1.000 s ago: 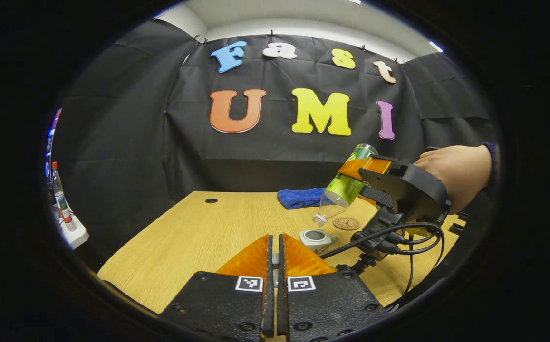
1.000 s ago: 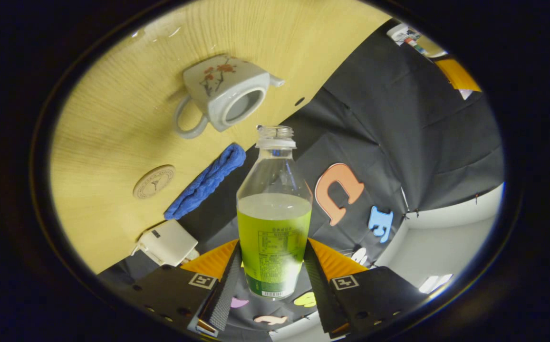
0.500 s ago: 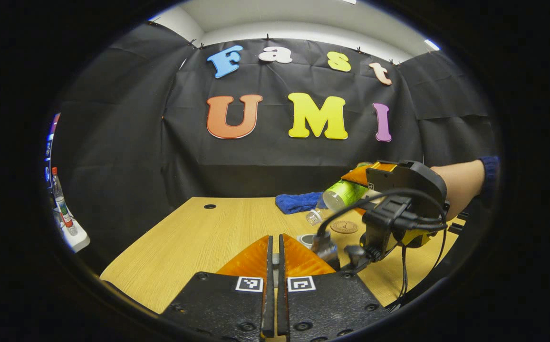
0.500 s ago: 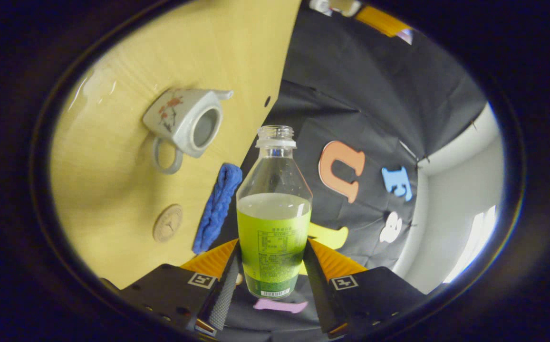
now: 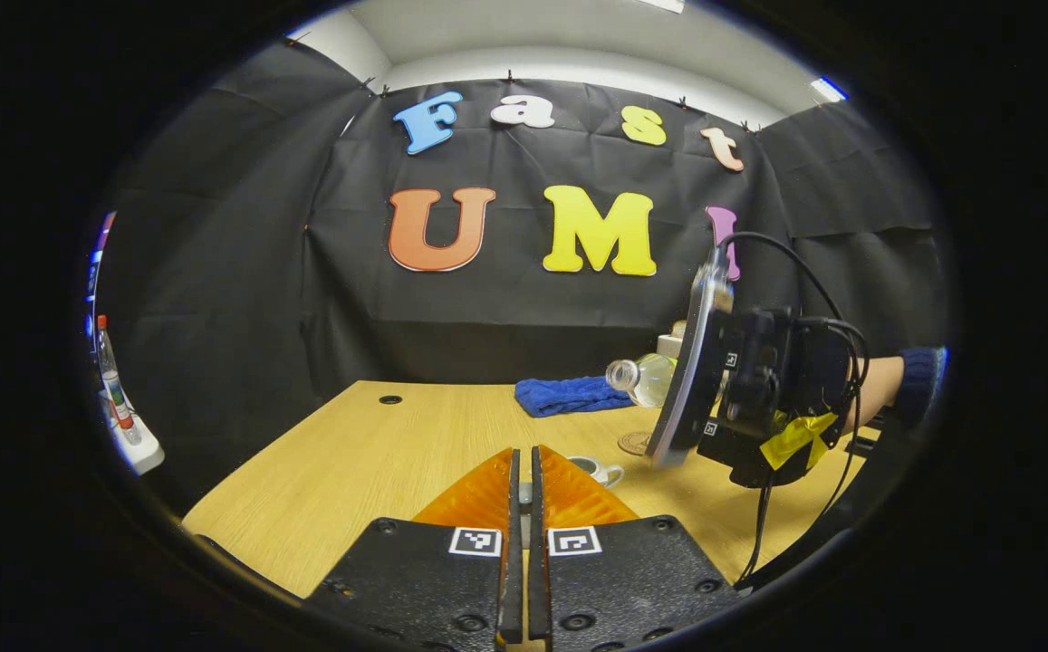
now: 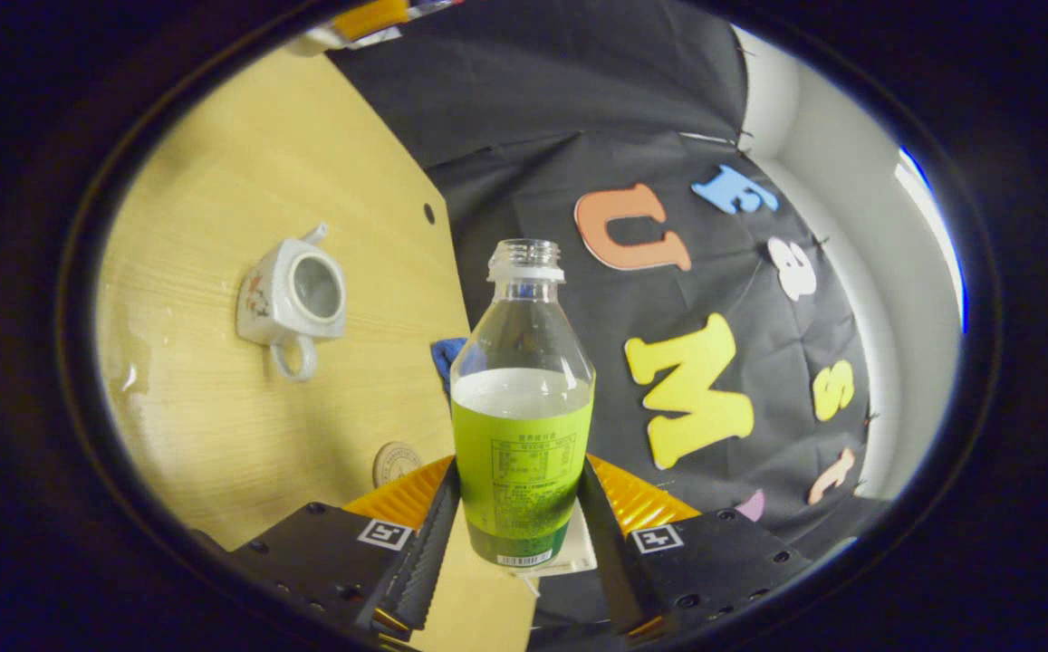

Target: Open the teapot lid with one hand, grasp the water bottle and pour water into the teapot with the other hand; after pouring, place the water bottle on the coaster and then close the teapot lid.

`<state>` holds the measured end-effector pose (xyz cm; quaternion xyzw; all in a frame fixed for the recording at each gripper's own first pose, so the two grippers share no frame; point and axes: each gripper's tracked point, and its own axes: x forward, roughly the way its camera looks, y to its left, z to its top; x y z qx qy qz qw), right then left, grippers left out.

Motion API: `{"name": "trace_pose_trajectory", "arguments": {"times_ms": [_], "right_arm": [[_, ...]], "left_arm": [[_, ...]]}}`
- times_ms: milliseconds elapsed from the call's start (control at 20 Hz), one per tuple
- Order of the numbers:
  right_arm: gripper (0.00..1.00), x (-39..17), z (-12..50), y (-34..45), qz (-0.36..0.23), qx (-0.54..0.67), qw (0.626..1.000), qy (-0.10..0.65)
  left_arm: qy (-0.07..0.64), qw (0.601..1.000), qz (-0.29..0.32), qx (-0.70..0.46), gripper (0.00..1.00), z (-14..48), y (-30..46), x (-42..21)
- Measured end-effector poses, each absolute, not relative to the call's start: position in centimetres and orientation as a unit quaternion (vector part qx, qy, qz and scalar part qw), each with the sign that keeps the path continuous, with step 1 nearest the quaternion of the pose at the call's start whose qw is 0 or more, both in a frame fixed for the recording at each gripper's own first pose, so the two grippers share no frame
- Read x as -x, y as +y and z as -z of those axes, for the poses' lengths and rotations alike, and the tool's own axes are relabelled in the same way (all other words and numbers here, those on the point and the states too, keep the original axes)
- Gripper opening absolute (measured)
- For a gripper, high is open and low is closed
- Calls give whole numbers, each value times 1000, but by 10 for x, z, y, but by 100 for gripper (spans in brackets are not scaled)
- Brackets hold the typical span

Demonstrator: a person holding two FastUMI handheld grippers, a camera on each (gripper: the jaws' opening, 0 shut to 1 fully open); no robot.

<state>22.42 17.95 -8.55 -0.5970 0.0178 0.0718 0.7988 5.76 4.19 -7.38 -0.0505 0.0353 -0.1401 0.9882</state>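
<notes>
Facing teapot (image 6: 293, 294) mouth (seemingly lidless), right-view.

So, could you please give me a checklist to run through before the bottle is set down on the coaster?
1. Right tool clamped on the green-labelled clear plastic bottle: ok.
2. Bottle upright for setting down: not ok, it is steeply tilted in the left gripper view.
3. Round brown coaster bare: ok where visible.
4. White ceramic teapot open and apart from the coaster: ok.
5. Lid held in the shut left tool: cannot tell.
</notes>
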Motion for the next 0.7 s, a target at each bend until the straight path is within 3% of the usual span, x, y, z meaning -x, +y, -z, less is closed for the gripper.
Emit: {"name": "trace_pose_trajectory", "arguments": {"times_ms": [450, 700], "right_arm": [[75, -244, 85, 164, -94, 317, 939, 91], [72, -264, 84, 155, -83, 133, 982, 108]], "left_arm": [[19, 989, 136, 56, 5, 63, 43, -56], [7, 991, 125, 52, 5, 55, 47, -54]]}}
